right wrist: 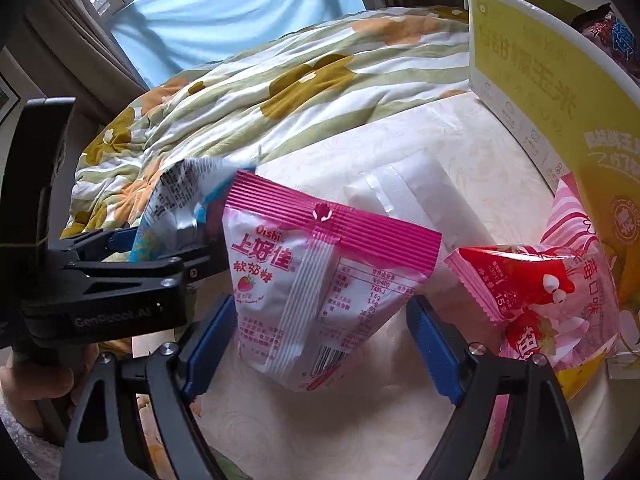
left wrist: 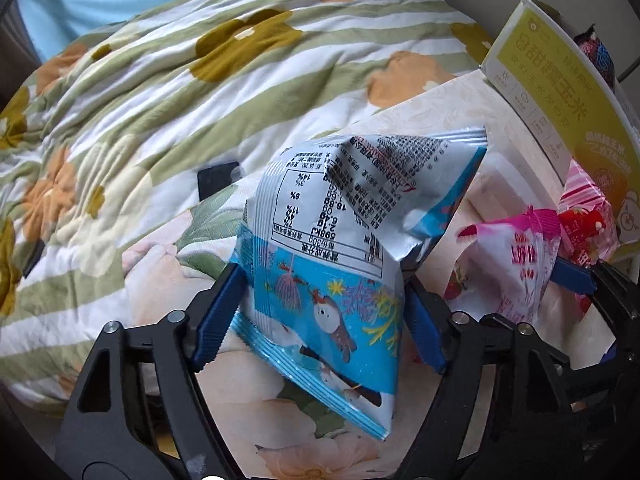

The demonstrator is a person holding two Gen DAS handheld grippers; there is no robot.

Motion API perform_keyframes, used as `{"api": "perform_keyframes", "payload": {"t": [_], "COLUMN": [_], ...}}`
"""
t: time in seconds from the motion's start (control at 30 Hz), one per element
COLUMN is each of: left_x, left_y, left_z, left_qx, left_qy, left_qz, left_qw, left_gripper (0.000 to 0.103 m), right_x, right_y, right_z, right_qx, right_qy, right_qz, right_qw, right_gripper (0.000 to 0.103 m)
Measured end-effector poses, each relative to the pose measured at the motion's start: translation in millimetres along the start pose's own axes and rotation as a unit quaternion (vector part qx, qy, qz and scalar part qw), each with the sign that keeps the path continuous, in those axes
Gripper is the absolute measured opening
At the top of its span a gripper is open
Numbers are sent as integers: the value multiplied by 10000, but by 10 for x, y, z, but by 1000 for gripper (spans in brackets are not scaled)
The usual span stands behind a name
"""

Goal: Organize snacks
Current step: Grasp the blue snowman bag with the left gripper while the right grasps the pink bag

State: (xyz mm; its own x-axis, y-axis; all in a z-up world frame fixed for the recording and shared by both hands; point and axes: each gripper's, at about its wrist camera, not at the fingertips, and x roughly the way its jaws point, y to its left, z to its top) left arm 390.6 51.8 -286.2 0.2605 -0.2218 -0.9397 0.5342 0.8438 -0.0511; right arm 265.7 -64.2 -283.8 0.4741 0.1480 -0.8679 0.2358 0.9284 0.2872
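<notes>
My left gripper is shut on a blue and white snack bag, held above the bed; the bag also shows in the right wrist view. My right gripper is shut on a pink and white Oishi candy bag, which shows at the right of the left wrist view. A red and pink strawberry snack pack lies against the yellow-green cardboard box. The box also shows in the left wrist view.
A dark snack pack sticks out of the box top. A white flat packet lies on the cream surface. A floral striped quilt covers the bed behind. A light blue curtain hangs by the window.
</notes>
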Motion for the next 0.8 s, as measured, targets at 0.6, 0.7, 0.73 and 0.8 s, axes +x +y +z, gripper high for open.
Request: {"api": "perform_keyframes", "payload": {"t": [0.6,0.7,0.73,0.8], "left_x": [-246,-309,-336,-379], "left_y": [-9,21,35,59], "left_z": [-221,-309,-342,-399], "left_qx": [-111,-255,-308,-409], "left_qy": [-203,-238,-256,-279], "left_qz": [110,143,149,160], "left_qw": [9997,9993,9991,9986], "left_gripper": [56,56,56,56], "right_x": [53,112,137,141], "right_y": [73,119,140,189], "right_z": [11,-14,-27,-43], "right_qx": [-194,-331,-363,-492], "right_qy": [70,210,258,215], "right_qz": [-150,-67,-28,-111], "right_qw": [9997,9992,9990,9985], "right_gripper": [66,44,42,39]}}
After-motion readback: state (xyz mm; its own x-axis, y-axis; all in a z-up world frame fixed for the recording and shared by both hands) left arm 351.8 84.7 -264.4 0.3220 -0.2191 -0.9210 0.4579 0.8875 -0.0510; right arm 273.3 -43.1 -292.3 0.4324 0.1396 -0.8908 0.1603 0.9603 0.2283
